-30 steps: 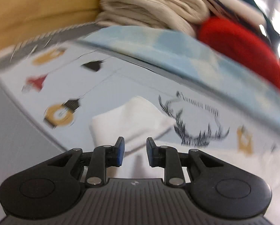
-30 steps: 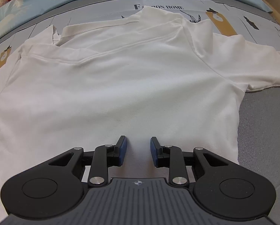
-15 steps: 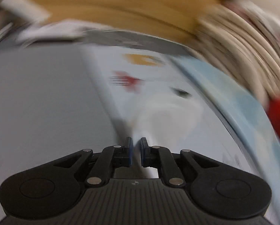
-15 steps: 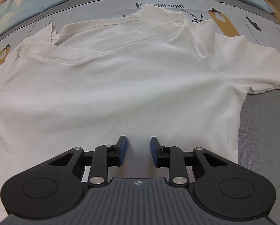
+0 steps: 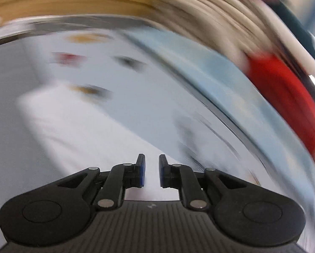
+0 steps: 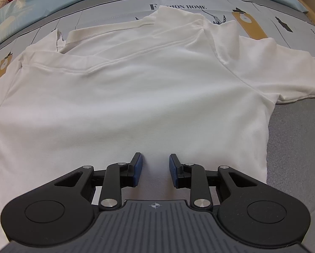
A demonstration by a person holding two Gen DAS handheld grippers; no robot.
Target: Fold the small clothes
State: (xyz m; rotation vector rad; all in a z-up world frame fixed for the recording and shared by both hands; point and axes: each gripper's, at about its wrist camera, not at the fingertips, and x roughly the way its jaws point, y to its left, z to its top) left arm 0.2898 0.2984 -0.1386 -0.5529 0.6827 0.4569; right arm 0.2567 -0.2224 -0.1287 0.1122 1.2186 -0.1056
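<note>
Left wrist view, blurred: the left gripper (image 5: 151, 171), jaws just reopening to a narrow gap and holding nothing, hangs over the white shirt (image 5: 77, 130).

Right wrist view: the right gripper (image 6: 154, 169), partly open and empty, hovers above the shirt's hem, seemingly ready to fold the spread shirt.

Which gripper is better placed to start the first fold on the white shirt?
Left, probably: left gripper hangs over a sleeve edge. Right gripper sits open mid-hem on the white shirt.
</note>
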